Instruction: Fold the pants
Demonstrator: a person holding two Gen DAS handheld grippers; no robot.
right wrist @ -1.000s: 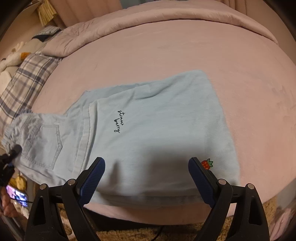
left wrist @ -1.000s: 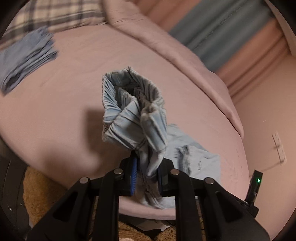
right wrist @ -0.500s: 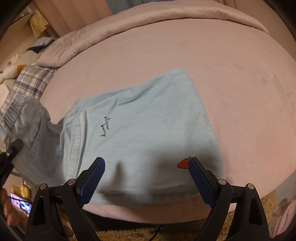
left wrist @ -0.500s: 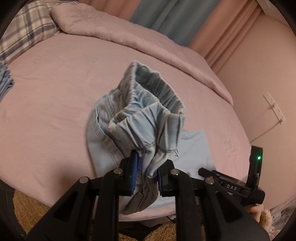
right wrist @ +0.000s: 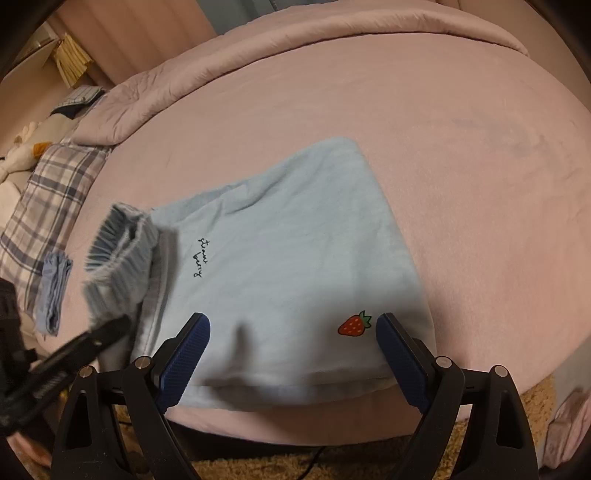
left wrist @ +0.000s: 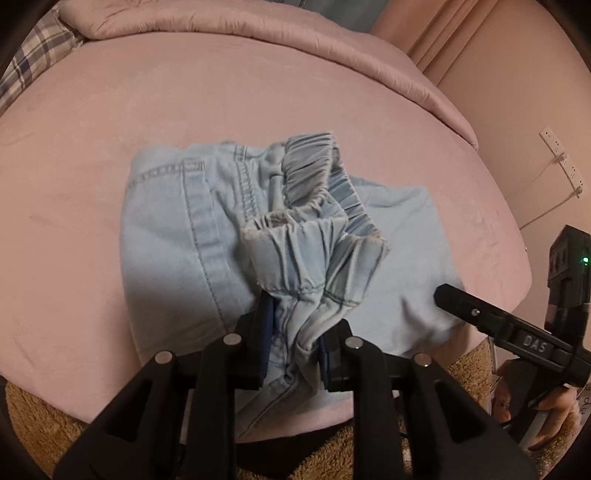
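Light blue denim pants (right wrist: 295,240) lie folded on the pink bed, with script lettering and a strawberry patch (right wrist: 354,325) on top. My left gripper (left wrist: 295,332) has the gathered elastic waistband (left wrist: 314,236) between its blue pads. Its jaws are opening, and the fabric still fills the gap and stands bunched above them. The waistband end is doubled over the leg part. My right gripper (right wrist: 291,332) is open, low over the pants near the bed's front edge, with nothing in it. The right gripper's finger (left wrist: 480,317) shows in the left wrist view.
A rolled pink duvet (left wrist: 258,22) runs along the far side of the bed (left wrist: 258,92). A plaid pillow (right wrist: 48,199) and a small folded blue cloth (right wrist: 55,291) lie at the left. A tan rug (right wrist: 532,402) is below the bed. A wall socket (left wrist: 561,155) is at the right.
My left gripper has swung the waistband across and down onto the folded legs, so the hanging cloth now rests on the bed. Its pads stand slightly wider apart. The right gripper has hardly shifted.
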